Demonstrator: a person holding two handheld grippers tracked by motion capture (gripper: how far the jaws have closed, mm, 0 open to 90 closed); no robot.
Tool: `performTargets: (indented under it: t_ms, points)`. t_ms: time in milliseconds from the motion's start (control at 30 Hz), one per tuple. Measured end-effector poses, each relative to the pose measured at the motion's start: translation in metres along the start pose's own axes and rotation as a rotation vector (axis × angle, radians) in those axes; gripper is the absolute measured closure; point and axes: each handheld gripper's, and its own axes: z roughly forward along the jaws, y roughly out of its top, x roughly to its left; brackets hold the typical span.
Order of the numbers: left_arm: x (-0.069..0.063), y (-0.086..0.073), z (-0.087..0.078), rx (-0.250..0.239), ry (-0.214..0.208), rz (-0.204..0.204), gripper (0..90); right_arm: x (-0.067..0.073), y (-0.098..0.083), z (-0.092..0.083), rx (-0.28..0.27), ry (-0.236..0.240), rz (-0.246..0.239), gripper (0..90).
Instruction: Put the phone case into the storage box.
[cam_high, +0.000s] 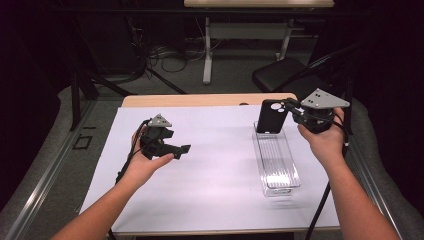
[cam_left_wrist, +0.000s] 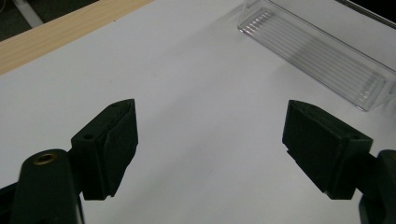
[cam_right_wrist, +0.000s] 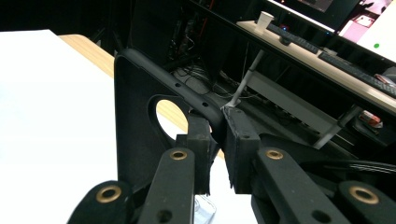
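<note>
A black phone case (cam_high: 271, 116) with a camera cut-out stands upright in the air over the far end of a clear plastic tray (cam_high: 295, 176). My right gripper (cam_high: 291, 107) is shut on the case's edge; in the right gripper view the pads (cam_right_wrist: 238, 140) pinch the rim of the case (cam_right_wrist: 135, 107) between them. My left gripper (cam_high: 182, 149) hovers over the white sheet at the left, held in an upturned hand. Its jaws stand wide apart with nothing between them (cam_left_wrist: 210, 140). The tray (cam_left_wrist: 322, 56) lies empty beyond it.
A white sheet (cam_high: 215, 175) covers most of the wooden table (cam_high: 200, 100), whose bare strip shows along the far edge. The ribbed tray runs lengthwise at the right. A black chair (cam_high: 280, 75) and desk legs stand on the floor behind the table.
</note>
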Motion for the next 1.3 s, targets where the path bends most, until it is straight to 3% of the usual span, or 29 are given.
performTargets:
  t_ms: [533,1000,1300]
  points:
    - [0.002,-0.001,-0.004,-0.016,-0.016,-0.013,18.8,-0.007,-0.006,0.006,0.005,-0.033,-0.023,81.8]
    - [0.002,0.0,-0.003,-0.027,-0.028,-0.021,18.3,-0.008,-0.016,0.023,0.015,-0.038,-0.069,81.8]
    - [0.004,0.0,-0.002,-0.021,-0.024,-0.021,18.3,-0.008,-0.022,0.037,0.022,-0.034,-0.066,81.8]
